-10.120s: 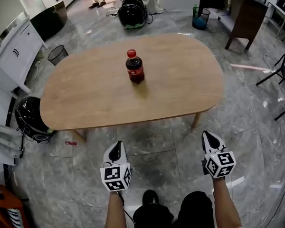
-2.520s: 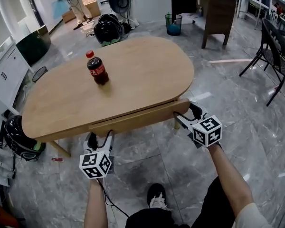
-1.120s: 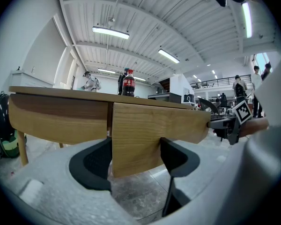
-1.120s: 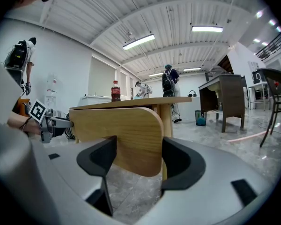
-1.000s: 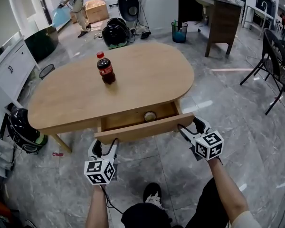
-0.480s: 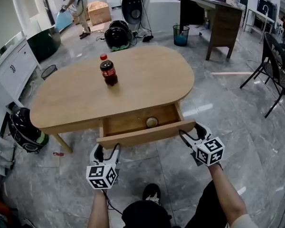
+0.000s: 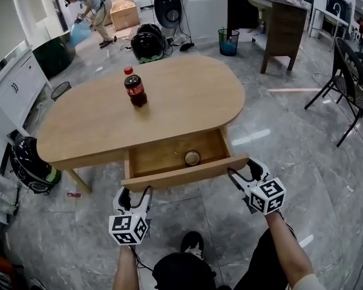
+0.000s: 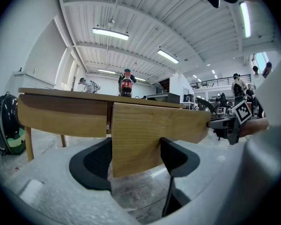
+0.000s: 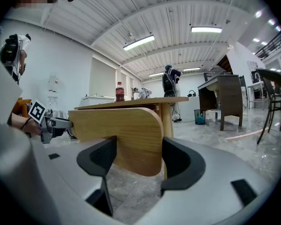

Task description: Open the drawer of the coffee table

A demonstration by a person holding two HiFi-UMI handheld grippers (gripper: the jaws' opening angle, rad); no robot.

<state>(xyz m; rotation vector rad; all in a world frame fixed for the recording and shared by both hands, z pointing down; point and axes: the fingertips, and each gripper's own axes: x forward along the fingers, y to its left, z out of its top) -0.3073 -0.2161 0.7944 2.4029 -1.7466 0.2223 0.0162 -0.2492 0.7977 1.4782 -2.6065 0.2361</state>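
Observation:
The oval wooden coffee table [image 7: 181, 95] has its drawer [image 7: 169, 156] pulled out toward me. A small round object [image 7: 192, 157] lies inside it. My left gripper [image 7: 135, 191] is shut on the left end of the drawer front [image 7: 181, 173], and my right gripper [image 7: 241, 168] is shut on its right end. In the left gripper view the wooden drawer front [image 8: 150, 125] fills the gap between the jaws of the left gripper [image 8: 136, 146]. In the right gripper view the rounded end of the drawer front [image 9: 126, 130] sits between the jaws of the right gripper [image 9: 139, 144].
A cola bottle [image 7: 135, 88] stands on the tabletop's left half. Black helmets [image 7: 30, 165] lie by the table's left end and behind it. A white cabinet [image 7: 12, 89] is at left, a dark desk [image 7: 278, 11] and chairs [image 7: 354, 71] at right. A person [image 7: 88, 2] bends over at the back.
The drawer has slid further out toward me, with both grippers moving back while holding its front. More of the drawer's inside and the round object now show.

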